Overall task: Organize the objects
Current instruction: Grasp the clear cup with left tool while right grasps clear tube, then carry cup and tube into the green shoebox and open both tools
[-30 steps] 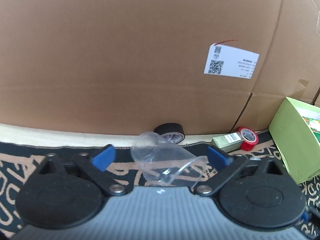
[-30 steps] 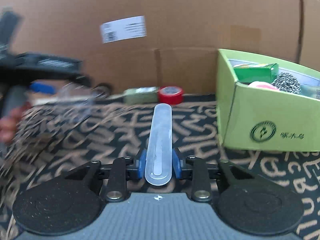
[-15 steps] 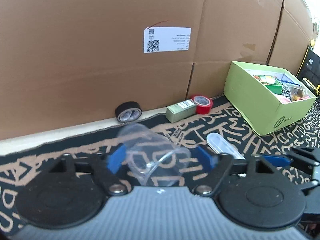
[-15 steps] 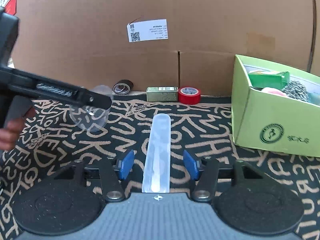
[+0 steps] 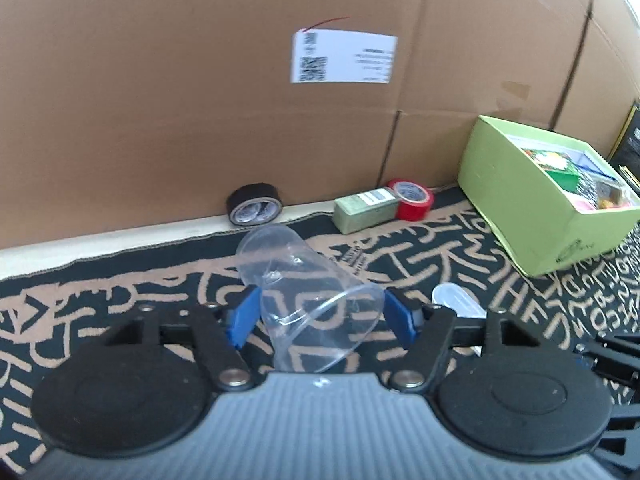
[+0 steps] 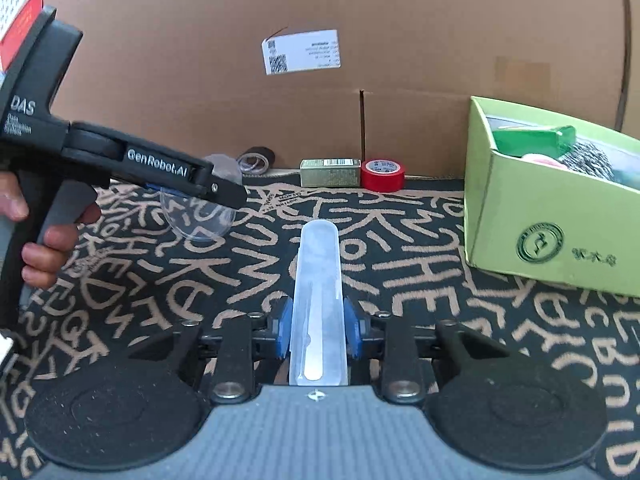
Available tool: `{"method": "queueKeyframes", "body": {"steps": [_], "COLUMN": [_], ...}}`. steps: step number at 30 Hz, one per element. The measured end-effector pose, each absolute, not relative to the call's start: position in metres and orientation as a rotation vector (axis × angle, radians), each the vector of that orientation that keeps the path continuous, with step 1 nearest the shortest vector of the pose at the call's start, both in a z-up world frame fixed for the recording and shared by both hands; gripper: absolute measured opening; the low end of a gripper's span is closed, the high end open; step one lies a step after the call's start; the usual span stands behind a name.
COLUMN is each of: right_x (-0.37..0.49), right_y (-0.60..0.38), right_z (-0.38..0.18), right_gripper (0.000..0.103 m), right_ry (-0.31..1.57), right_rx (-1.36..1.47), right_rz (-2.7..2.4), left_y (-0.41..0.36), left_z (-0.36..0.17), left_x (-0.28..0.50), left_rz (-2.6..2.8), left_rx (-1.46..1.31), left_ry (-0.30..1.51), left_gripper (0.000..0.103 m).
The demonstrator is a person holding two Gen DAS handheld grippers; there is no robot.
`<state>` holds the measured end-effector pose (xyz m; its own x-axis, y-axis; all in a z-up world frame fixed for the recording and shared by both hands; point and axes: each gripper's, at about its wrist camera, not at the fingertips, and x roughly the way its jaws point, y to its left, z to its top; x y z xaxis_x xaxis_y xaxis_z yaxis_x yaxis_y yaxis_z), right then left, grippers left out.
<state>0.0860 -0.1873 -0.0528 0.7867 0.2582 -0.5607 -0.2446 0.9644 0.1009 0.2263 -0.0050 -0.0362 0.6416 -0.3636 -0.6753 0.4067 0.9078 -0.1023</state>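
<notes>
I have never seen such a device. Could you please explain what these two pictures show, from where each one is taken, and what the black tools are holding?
No robot here: a person holds a hand-operated two-finger gripper in each hand, each with a camera looking along its fingers.

The left camera shows the left gripper; its jaws have just been closing around a clear plastic cup, and the pads look to be touching its sides.

The right camera shows the right gripper clamped on a long translucent case. At that picture's left you see the other gripper from the side, with the person's hand.

On the patterned rug lie black tape, a small greenish box, red tape and a green box of items.
</notes>
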Motion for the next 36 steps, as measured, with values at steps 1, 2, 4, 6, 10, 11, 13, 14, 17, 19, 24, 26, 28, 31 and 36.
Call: {"method": "queueKeyframes", "body": {"steps": [1,2,4,6,10,11,13,14,17,19,24,26,28,31,36], "right_x": [0.083,0.079,0.072,0.064,0.051,0.049,0.045,0.044,0.044,0.047,0.064,0.076,0.090,0.110,0.136], "right_y": [-0.189,-0.192,-0.199,-0.207,-0.232,-0.240,-0.257,-0.266,-0.293,-0.310,-0.345,-0.355,-0.362,-0.371,-0.378], "right_z": [-0.050,-0.046,-0.037,-0.027,-0.003,0.003,0.014,0.019,0.030,0.035,0.041,0.040,0.036,0.030,0.009], "right_gripper": [0.031,0.031,0.031,0.031,0.031,0.031,0.031,0.031,0.031,0.031,0.031,0.031,0.031,0.031,0.035], "right_ry": [0.596,0.580,0.549,0.513,0.424,0.401,0.358,0.341,0.300,0.282,0.272,0.276,0.287,0.297,0.279], "right_rx": [0.027,0.031,0.040,0.052,0.069,0.072,0.075,0.074,0.073,0.068,0.040,0.021,0.002,-0.003,-0.051], "right_rz": [0.272,0.273,0.273,0.271,0.227,0.208,0.164,0.143,0.071,0.031,-0.053,-0.076,-0.095,-0.098,-0.062], "left_y": [-0.007,-0.010,-0.017,-0.025,-0.044,-0.051,-0.066,-0.076,-0.108,-0.131,-0.186,-0.207,-0.227,-0.251,-0.269], "left_z": [-0.033,-0.030,-0.022,-0.010,0.020,0.027,0.040,0.047,0.061,0.068,0.078,0.079,0.079,0.074,0.057], "left_x": [0.222,0.217,0.208,0.199,0.185,0.183,0.178,0.175,0.172,0.171,0.177,0.183,0.189,0.200,0.221], "left_rz": [-0.448,-0.459,-0.477,-0.501,-0.567,-0.588,-0.629,-0.650,-0.706,-0.737,-0.820,-0.840,-0.852,-0.856,-0.842], "left_rx": [0.071,0.082,0.096,0.094,0.074,0.071,0.071,0.075,0.099,0.110,0.088,0.086,0.087,0.077,0.068], "left_ry": [0.750,0.741,0.716,0.685,0.620,0.601,0.570,0.555,0.520,0.498,0.493,0.496,0.494,0.502,0.520], "left_gripper": [0.066,0.066,0.066,0.066,0.066,0.066,0.066,0.066,0.066,0.066,0.066,0.066,0.067,0.067,0.083]}}
